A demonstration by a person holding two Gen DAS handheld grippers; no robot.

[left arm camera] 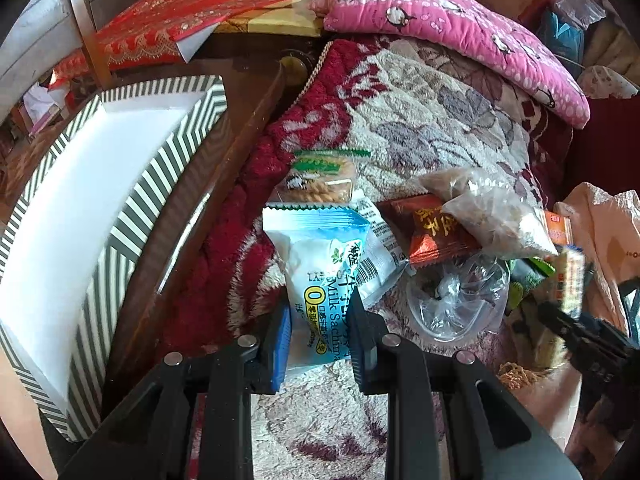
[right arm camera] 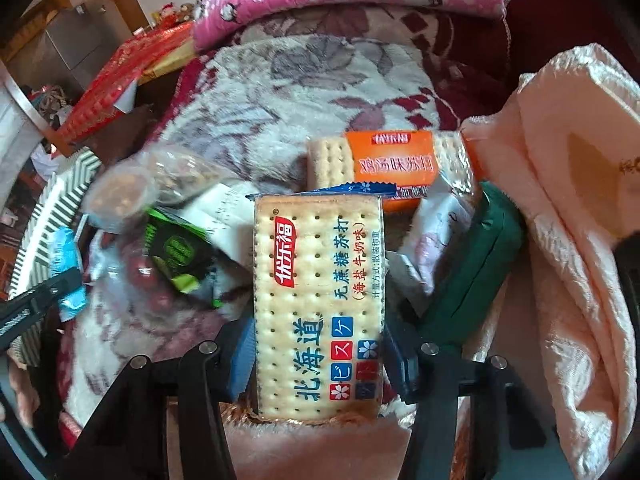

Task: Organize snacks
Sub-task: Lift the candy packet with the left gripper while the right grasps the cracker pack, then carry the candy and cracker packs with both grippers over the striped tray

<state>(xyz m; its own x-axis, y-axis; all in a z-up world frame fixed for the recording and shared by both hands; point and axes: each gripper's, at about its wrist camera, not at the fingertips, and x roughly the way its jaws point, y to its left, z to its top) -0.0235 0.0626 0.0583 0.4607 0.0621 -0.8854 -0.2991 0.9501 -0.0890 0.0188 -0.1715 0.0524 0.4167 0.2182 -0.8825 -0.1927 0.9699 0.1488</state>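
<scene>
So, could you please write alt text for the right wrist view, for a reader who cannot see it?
The right gripper closes on a soda cracker packet with blue Chinese lettering, above a flowered plush blanket. Behind it lies an orange cracker packet; a pile of smaller snacks is to the left, a pink quilt to the right.

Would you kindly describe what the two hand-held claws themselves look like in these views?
Both look alike. The left claw has a black frame of angled struts joined by round silver pins, and its two fingers carry blue pads. The right claw shows the same black struts, silver pins and blue pads. No cables, markings or sleeves are visible.
</scene>
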